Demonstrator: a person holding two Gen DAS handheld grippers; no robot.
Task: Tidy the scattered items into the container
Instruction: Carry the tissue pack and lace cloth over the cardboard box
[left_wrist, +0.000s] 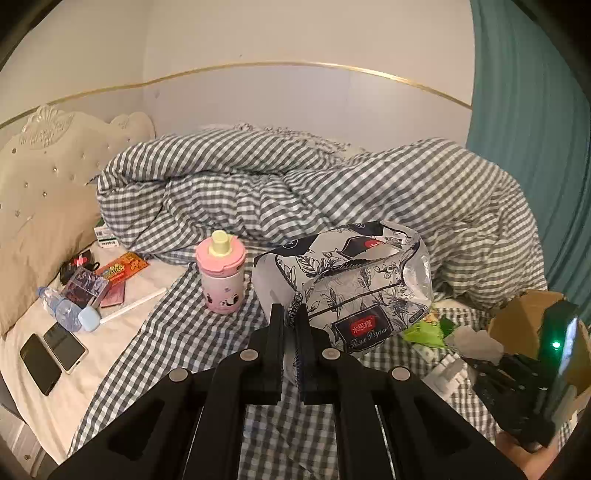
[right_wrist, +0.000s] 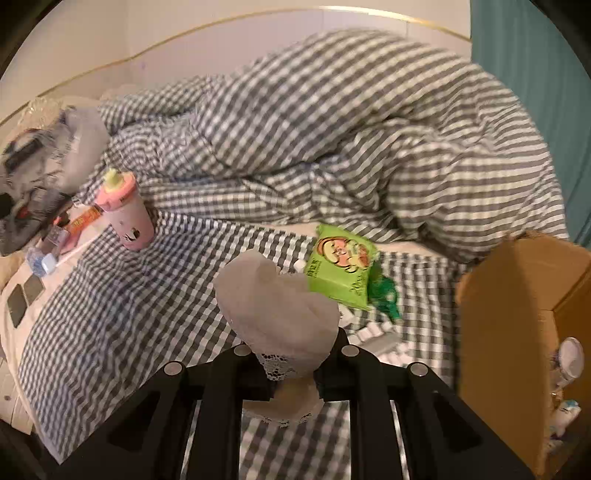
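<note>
Two phones (left_wrist: 53, 356), one pink bottle (left_wrist: 220, 273), seemingly one water bottle (left_wrist: 59, 306).

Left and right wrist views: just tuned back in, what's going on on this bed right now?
A person is tidying bed clutter with two handheld grippers. The left gripper has its jaws shut on the edge of a floral tissue pack, lifted above the checked sheet. The right gripper is shut on a pale lace-trimmed cloth, near the open cardboard box. A pink bottle, a green packet and two phones are not yet packed.
</note>
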